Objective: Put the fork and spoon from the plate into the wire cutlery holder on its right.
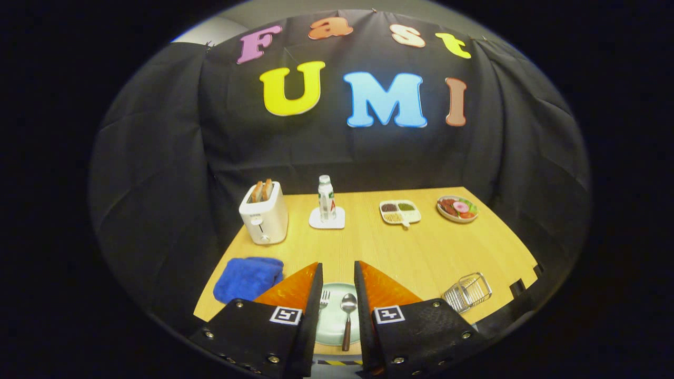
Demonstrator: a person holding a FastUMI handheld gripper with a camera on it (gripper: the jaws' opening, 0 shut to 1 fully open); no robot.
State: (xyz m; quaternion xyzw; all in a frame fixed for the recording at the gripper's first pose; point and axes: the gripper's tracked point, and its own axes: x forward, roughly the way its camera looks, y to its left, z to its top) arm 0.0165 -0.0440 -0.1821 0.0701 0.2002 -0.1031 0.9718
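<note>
Gripper view. My gripper [338, 279] stood with its two fingers moderately apart, low in the centre of the frame, holding nothing and touching nothing. In the gap between the fingers lay the plate [333, 322], pale green, resting on the wooden table [421, 252]. On the plate, the fork [324, 300] lay at the left, partly hidden by the left finger, and the spoon [347, 316] lay beside it, bowl pointing away from me and dark handle toward me. The wire cutlery holder [467, 292] sat to the right of the plate, beyond the right finger, tipped over on its side; I could not tell whether anything was in it.

To the left of the fingers, a blue cloth [247, 278] lay crumpled. In the upper half of the table, from left to right: a white toaster [264, 216] with two slices of bread in its slots; a bottle [326, 199] upright on a white coaster [327, 219]; a divided tray [400, 212] with dark, green and pale fillings in its compartments; and a round dish [457, 208] loaded with food.
</note>
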